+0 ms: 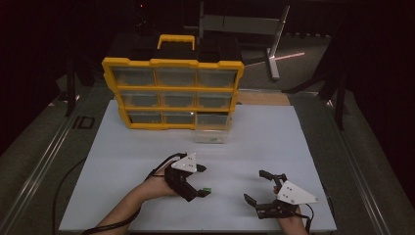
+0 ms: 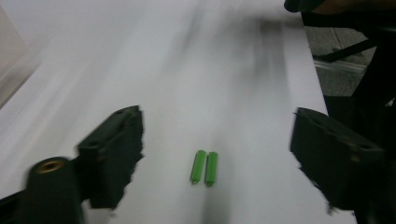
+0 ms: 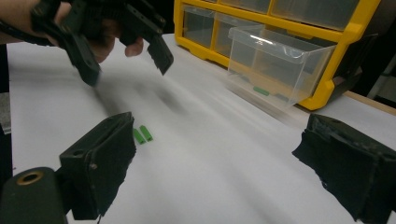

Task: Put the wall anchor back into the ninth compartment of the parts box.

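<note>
A: Two green pegs lie side by side, touching, flat on the white surface. Where do they sit relative to the tongs?

B: Between the jaws of the left tongs, which stand apart; neither pad touches a peg. In the right gripper view the same pegs lie just beside that tool's own left jaw.

A: And the right tongs?

B: Jaws apart, nothing between them, low over the surface near its front edge.

A: What lies farther out?

B: One clear drawer, pulled from the yellow organizer, with a green piece inside. The organizer stands at the far edge.
</note>
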`<state>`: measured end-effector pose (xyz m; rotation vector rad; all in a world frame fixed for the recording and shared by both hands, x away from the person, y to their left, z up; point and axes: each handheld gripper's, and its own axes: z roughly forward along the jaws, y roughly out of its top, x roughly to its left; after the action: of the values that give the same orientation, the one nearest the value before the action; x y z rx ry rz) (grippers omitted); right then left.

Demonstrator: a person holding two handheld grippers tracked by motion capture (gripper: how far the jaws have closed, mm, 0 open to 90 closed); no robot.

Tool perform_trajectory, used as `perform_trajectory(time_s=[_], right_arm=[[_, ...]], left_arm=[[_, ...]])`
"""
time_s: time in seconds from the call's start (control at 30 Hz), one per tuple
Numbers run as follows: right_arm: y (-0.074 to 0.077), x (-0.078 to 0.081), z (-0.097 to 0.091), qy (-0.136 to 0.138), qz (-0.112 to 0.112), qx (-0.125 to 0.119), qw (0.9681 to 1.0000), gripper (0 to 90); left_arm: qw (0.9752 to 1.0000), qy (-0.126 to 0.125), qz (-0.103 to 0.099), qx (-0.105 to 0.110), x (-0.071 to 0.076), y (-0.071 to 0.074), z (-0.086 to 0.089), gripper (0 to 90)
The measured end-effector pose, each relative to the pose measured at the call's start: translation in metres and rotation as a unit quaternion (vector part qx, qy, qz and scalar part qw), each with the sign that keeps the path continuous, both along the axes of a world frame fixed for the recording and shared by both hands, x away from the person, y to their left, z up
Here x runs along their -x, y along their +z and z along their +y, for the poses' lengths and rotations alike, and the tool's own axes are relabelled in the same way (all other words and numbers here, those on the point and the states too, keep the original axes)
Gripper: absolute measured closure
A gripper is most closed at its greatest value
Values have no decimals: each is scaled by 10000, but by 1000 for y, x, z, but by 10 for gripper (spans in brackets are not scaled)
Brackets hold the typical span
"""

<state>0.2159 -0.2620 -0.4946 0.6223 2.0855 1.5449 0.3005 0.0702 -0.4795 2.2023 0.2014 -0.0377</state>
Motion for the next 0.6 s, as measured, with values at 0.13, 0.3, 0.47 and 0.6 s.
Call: perform_trajectory(time_s=[0.13,0.3,0.47,0.6], right_arm=[[0,0,0,10,-2,6,10000,97],[0,0,-1,22,-2,0,10000,97],[0,0,-1,16,22,7,10000,97],[0,0,0,18,34,17,10000,97]], left_arm=[[9999,69,-26,75,-4,-11,-1,318],[9999,116,52,-9,-7,-21,-3,443],[9997,100,202,-112,-11,-29,-3,569],[9989,31,383,-269,-12,-39,-8,616]])
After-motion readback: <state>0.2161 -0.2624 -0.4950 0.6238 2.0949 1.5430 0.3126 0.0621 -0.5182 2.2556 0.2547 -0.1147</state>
